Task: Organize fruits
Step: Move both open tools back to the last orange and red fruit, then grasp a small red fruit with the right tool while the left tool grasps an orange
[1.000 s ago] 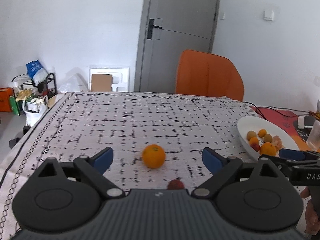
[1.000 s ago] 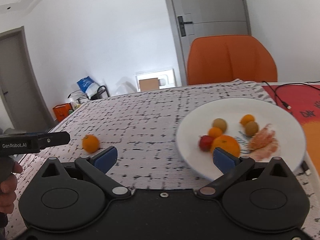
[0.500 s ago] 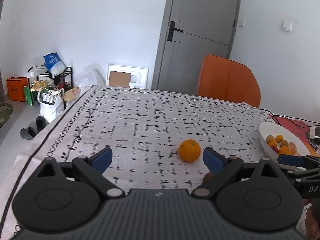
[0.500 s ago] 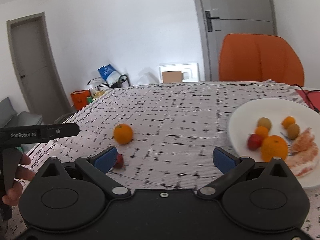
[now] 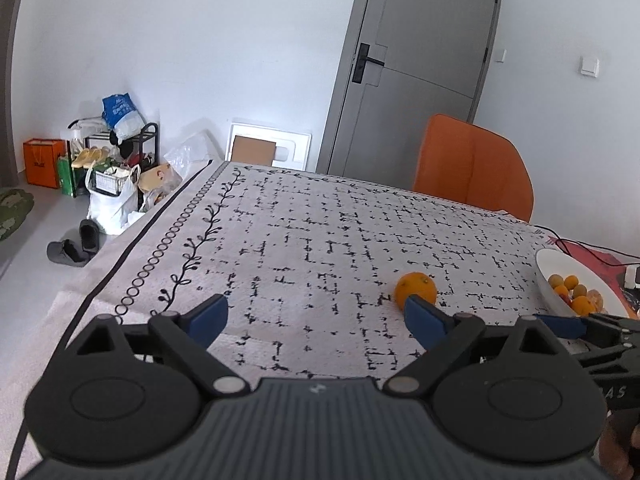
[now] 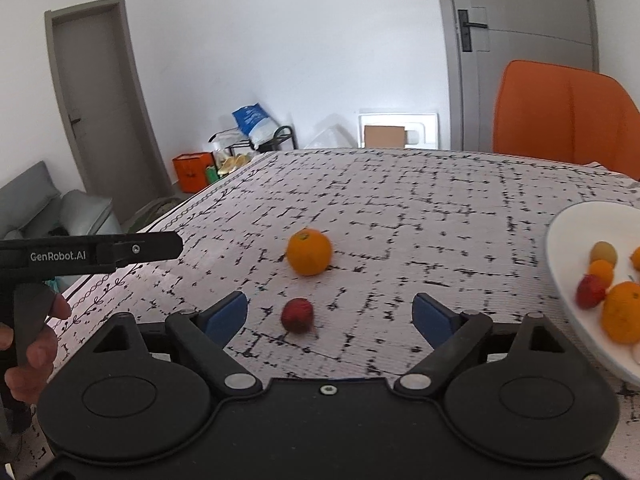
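Note:
An orange (image 6: pixel 309 251) lies on the patterned tablecloth, with a small red fruit (image 6: pixel 297 314) just in front of it. My right gripper (image 6: pixel 330 314) hangs over the cloth, its jaws closing, the red fruit lying between the blue pads untouched. A white plate (image 6: pixel 568 236) at the right holds several fruits. In the left wrist view my left gripper (image 5: pixel 316 316) stands open over bare cloth, the orange (image 5: pixel 415 289) just behind its right pad, and the plate (image 5: pixel 546 276) at the far right.
An orange chair (image 5: pixel 472 168) stands at the table's far side. Black cables (image 5: pixel 580 246) and a red mat lie behind the plate. Bags, a rack and slippers (image 5: pixel 74 246) crowd the floor at the left. A hand (image 6: pixel 28 360) grips the left tool's handle.
Both grippers swung left: the plate slid to the right edge of both views. The orange and red fruit came into the middle of the right view, between its pads, which narrowed slightly.

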Available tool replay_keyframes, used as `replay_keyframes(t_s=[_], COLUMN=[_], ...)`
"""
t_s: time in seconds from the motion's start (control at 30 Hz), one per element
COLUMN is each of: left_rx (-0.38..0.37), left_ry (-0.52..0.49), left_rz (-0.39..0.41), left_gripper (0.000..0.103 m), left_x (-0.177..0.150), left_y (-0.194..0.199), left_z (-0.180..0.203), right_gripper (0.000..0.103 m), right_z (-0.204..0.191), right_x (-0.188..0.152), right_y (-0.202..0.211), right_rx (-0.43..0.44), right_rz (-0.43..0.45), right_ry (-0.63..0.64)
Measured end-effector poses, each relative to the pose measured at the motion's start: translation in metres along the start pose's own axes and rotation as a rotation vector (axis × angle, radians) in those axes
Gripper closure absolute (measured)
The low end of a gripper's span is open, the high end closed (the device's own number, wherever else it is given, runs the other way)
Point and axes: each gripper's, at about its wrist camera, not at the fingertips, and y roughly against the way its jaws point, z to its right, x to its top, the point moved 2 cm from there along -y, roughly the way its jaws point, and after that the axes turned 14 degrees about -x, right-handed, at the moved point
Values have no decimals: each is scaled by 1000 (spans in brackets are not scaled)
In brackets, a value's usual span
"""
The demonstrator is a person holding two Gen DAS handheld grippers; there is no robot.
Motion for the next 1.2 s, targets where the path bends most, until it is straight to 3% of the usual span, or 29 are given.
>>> replay_keyframes(t_s=[0.57,0.67,0.7,0.73,1.2], left_rx=[15,14,12,10,-15], left_ry=[25,23,21,17,-54], left_rz=[-10,-15,-17,-19,-42], left_gripper=[8,8,8,8,8], left_x=[-2,-3,-3,-3,3], left_y=[0,-2,-3,-3,-32], left_z=[-20,-19,-17,-16,13], right_gripper=[46,66,79,83,83], right_z=[-25,-24,-24,-23,23], right_x=[-2,-4,-4,-4,3], right_y=[-26,-30,-29,-29,-13], right_rx=[24,19,7,7,-43], right_rz=[-64,-75,-68,-70,-31], right_ry=[43,48,53,48,-38])
